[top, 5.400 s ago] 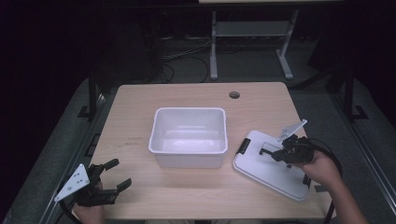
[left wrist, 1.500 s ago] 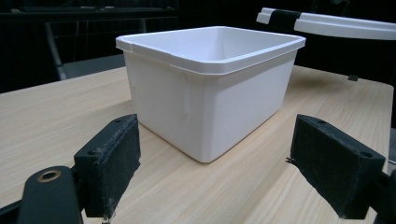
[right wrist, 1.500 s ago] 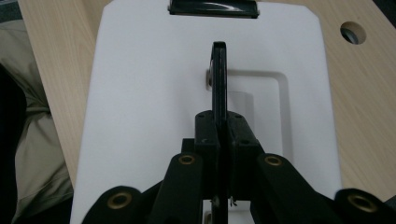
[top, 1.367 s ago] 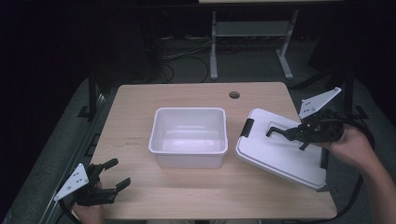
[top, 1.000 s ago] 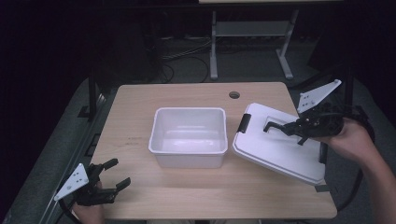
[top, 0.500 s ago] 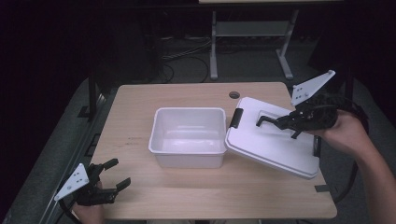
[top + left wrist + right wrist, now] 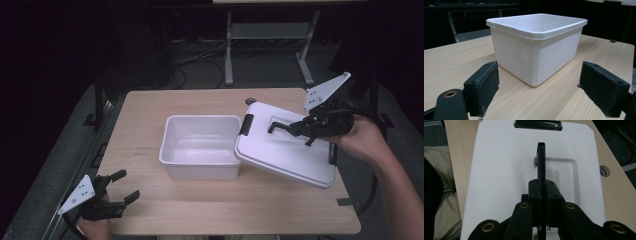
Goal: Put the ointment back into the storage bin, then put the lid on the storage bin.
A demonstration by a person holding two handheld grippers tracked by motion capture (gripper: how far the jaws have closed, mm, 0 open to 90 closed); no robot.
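No writing can be read on anything here. Your right gripper (image 7: 300, 131) pinches the black handle (image 7: 541, 157) of the white lid (image 7: 285, 150), jaws pressed tight on it, holding the lid tilted, its left edge at the bin's right rim. The white bin (image 7: 201, 145) sits mid-table (image 7: 150, 110). Your left gripper (image 7: 117, 192) rests spread wide at the near left corner, facing the bin, well apart from it.

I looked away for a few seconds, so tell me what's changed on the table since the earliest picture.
The right gripper took the white lid by its black handle, lifted it and carried it left, over the rim of the white bin. The bin and the open left gripper stayed put.
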